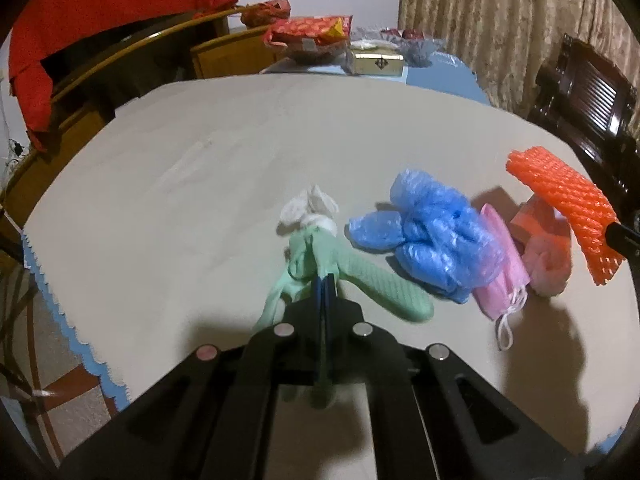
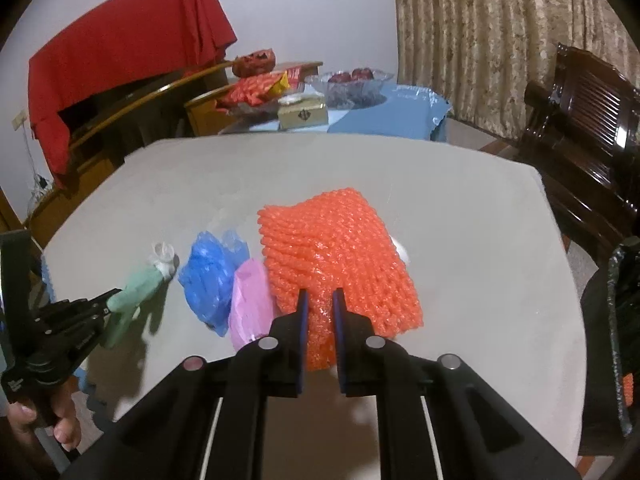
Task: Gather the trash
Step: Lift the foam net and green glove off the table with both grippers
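Observation:
My left gripper (image 1: pixel 325 280) is shut on a mint-green cloth (image 1: pixel 352 276) with a white crumpled end (image 1: pixel 308 208), lifted a little above the grey table (image 1: pixel 180 184). The cloth also shows in the right wrist view (image 2: pixel 136 292), held by the left gripper (image 2: pixel 108 304). My right gripper (image 2: pixel 320 300) is shut on an orange foam net (image 2: pixel 336 260), also seen in the left wrist view (image 1: pixel 568 204). A crumpled blue plastic bag (image 1: pixel 432 236) (image 2: pixel 212 276) and a pink face mask (image 1: pixel 504 276) (image 2: pixel 252 304) lie between them on the table.
A pale pink bag (image 1: pixel 548 256) lies under the orange net. At the far end stand snack packets (image 1: pixel 312 32), a gold box (image 1: pixel 378 62) and a glass bowl (image 2: pixel 352 84). A dark wooden chair (image 2: pixel 580 128) stands at the right, a red cloth (image 2: pixel 120 64) over furniture at the left.

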{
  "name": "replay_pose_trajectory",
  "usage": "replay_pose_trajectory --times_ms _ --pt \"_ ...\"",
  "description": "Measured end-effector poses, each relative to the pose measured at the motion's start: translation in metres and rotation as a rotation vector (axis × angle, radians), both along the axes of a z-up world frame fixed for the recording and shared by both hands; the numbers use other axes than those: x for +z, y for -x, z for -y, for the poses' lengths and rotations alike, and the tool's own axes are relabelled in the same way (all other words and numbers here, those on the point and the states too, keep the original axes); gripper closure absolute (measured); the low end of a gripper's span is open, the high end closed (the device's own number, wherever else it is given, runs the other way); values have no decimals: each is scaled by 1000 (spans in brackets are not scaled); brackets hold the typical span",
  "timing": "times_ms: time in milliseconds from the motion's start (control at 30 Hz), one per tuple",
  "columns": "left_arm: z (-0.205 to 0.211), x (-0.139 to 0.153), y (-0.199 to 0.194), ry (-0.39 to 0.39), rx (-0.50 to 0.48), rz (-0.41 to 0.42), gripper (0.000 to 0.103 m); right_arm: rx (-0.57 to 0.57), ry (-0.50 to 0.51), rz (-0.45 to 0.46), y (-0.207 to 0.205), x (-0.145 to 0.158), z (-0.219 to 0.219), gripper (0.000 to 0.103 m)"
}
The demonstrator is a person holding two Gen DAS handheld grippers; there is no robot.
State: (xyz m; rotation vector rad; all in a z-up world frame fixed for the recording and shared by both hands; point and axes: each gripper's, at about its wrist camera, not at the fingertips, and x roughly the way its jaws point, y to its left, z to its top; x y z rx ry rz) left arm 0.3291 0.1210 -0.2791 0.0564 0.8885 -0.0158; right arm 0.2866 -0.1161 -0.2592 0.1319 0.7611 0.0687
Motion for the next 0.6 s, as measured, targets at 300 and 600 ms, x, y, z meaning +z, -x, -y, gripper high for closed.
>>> replay_pose_trajectory --times_ms 300,600 --pt "15 50 25 5 -26 80 102 -29 -34 52 14 33 23 91" --pt "41 78 41 8 -68 115 102 -71 -46 92 35 56 56 91"
